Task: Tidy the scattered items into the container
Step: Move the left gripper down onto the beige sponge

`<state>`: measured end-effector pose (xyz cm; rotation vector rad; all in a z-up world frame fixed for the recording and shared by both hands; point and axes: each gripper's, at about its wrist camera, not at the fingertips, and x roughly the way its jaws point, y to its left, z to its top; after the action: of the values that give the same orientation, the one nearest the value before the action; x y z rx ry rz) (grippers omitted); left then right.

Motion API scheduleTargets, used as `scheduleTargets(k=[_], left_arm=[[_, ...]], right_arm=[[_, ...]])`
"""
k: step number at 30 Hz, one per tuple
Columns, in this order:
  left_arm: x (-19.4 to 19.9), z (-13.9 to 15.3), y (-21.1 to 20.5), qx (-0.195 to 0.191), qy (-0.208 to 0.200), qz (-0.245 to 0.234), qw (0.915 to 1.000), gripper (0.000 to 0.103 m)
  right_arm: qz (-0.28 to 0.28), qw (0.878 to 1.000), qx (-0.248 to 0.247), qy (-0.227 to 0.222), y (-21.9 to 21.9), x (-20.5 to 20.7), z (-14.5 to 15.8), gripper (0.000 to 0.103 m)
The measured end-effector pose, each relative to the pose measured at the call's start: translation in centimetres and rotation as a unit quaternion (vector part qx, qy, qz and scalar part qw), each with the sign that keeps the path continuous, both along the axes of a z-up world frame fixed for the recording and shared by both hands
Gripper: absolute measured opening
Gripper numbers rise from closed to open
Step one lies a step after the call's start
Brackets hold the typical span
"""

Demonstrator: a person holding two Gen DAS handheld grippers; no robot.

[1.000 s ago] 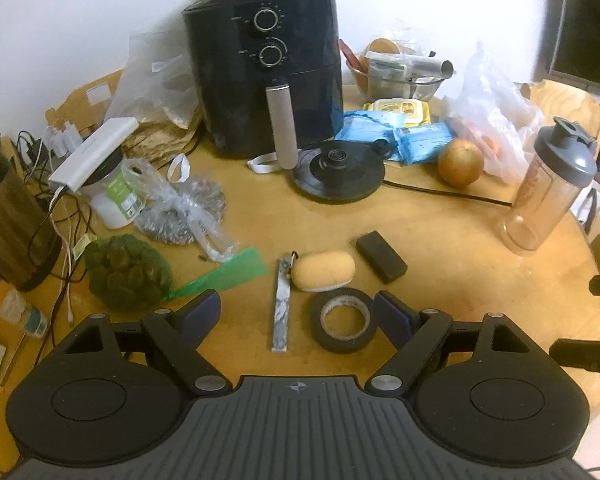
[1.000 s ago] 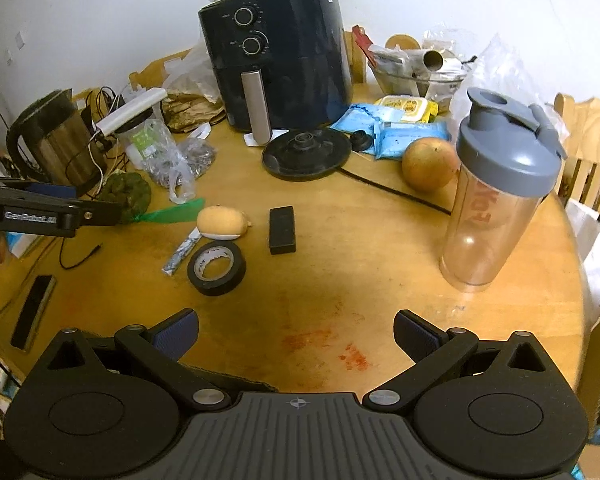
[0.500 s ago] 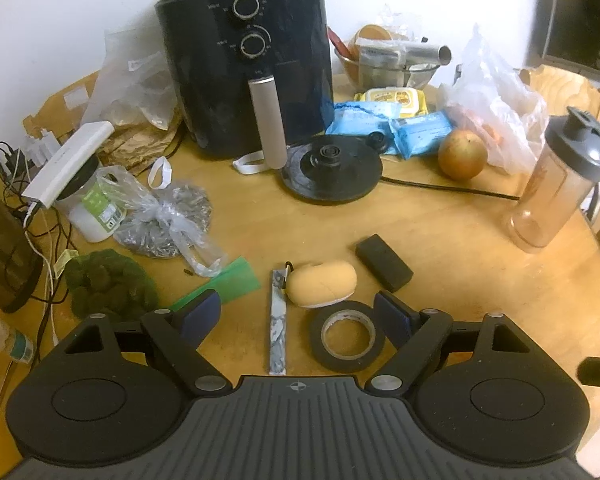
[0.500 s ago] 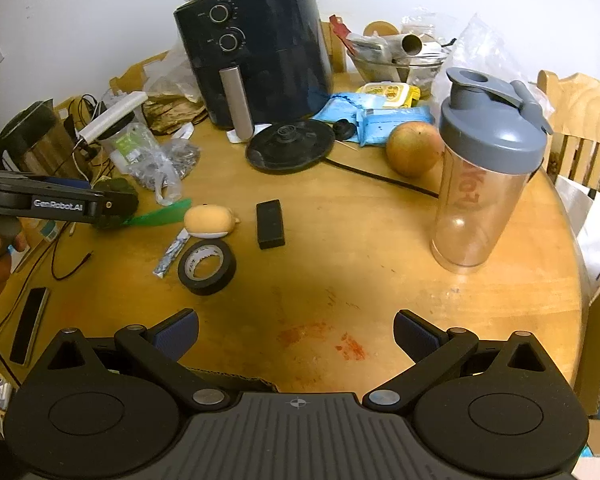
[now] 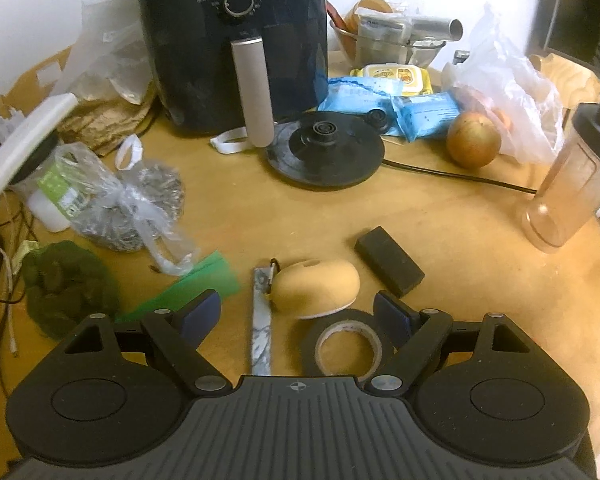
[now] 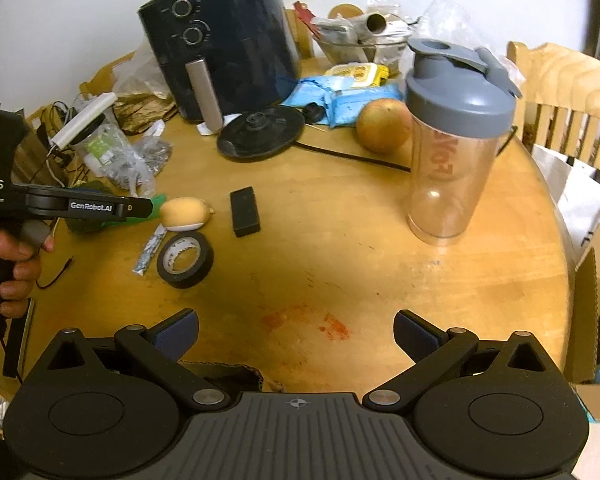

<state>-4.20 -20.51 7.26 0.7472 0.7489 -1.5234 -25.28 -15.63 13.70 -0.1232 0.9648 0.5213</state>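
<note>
Tabletop sponge (image 5: 315,289) between left gripper (image 5: 298,314) fingers

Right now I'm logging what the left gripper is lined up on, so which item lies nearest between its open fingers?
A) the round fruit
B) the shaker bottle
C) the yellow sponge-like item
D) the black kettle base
C: in the left wrist view the left gripper stands open with the yellow sponge-like item just ahead between its fingers, nothing gripped.

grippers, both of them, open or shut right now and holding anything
left gripper: open, holding nothing; the yellow sponge and black tape roll lie between its fingers, untouched.
right gripper: open, empty, over bare table.
</note>
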Motion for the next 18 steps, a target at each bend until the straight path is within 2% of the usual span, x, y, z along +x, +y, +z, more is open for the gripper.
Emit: scheduleTargets(k=[18], left_arm=[[-0.8, -5.2, -5.2, 0.061, 0.020, 0.034, 0.9974, 0.084]], right_arm=[[-0.043, 0.999, -0.013, 0.019, -0.8, 0.1, -0.8, 0.103]])
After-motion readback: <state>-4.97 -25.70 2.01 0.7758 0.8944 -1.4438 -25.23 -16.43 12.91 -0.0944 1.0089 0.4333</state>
